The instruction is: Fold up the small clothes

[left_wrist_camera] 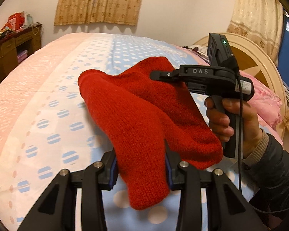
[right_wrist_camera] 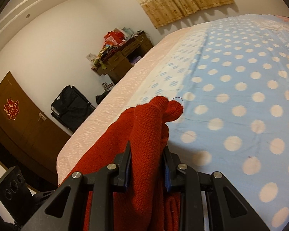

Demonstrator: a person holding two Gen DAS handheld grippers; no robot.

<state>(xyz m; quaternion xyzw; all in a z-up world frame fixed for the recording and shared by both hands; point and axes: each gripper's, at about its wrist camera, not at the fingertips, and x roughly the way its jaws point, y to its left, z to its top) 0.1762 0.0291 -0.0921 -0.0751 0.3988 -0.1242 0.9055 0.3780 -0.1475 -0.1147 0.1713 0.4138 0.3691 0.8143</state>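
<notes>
The bed (left_wrist_camera: 48, 100) is spread with a pink, white and blue polka-dot sheet. Above it hangs a red knitted garment (left_wrist_camera: 136, 119), thick, ribbed and bunched in folds. The left hand-held gripper (left_wrist_camera: 140, 175) clamps one end; the right hand-held gripper (right_wrist_camera: 147, 171) clamps the other, a rounded tip poking past.

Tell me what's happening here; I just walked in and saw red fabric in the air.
A person is folding a small red knitted garment over a bed with a blue polka-dot sheet. Each hand carries a black two-finger gripper. The left gripper is clamped on one part of the knit, and the right gripper, held by the person's hand, is clamped on another part. The garment hangs between them, lifted off the sheet, and is not yet laid down folded.
</notes>
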